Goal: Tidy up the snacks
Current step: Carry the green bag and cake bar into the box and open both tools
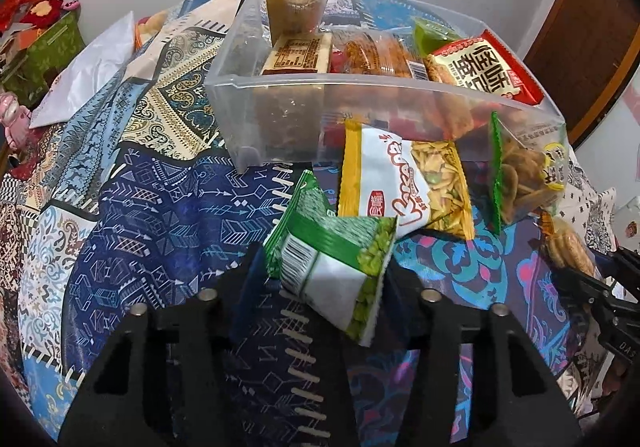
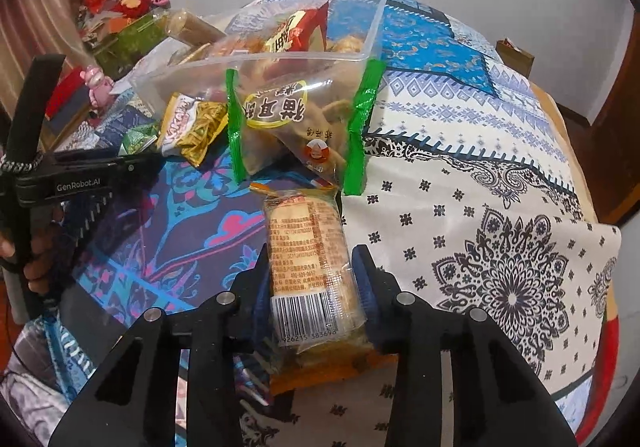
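A green-and-white snack packet (image 1: 334,267) is clamped in the left tongs (image 1: 326,279), and a clear biscuit pack (image 2: 312,271) in the right tongs (image 2: 314,279), both held above the surface's patterned cloth (image 2: 480,183), near the clear plastic bin (image 1: 360,103) of snacks.

Left wrist view: the clear bin (image 1: 280,115) sits far on the patterned cloth (image 1: 160,207), packed with snacks. Near of it lie the strip-snack packet (image 1: 404,183) and, to its right, the chips bag (image 1: 524,171) leaning on the bin's wall. Nearest, the pea packet (image 1: 332,259) sits between the left gripper (image 1: 326,267) fingers. Far left lies a white bag (image 1: 92,67).
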Available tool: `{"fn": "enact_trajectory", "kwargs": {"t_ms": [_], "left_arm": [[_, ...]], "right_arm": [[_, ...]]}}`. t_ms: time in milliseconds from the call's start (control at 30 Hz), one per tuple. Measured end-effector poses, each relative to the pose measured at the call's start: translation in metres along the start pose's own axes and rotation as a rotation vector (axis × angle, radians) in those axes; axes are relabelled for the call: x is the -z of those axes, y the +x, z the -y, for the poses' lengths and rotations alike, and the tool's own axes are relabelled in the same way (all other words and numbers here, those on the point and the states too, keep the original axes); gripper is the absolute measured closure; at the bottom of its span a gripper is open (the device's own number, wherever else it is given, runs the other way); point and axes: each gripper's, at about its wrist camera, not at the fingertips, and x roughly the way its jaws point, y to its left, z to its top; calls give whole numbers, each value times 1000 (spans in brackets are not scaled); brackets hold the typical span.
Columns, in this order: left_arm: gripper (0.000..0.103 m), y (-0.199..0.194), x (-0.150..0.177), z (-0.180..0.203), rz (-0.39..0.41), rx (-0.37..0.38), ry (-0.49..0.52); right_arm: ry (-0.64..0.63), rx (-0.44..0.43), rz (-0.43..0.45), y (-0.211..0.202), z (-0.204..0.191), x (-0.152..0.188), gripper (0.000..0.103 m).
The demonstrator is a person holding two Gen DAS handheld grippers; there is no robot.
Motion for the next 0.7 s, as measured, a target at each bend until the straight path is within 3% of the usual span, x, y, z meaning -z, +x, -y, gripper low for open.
{"fn": "enact_trajectory", "kwargs": {"t_ms": [367, 700], "left_arm": [[59, -37, 12, 7, 63, -14, 25], [59, -81, -15, 14, 194, 11, 31]], "right_arm": [[26, 21, 154, -48, -3, -11, 70], [41, 40, 248, -60, -6, -44, 70]]}}
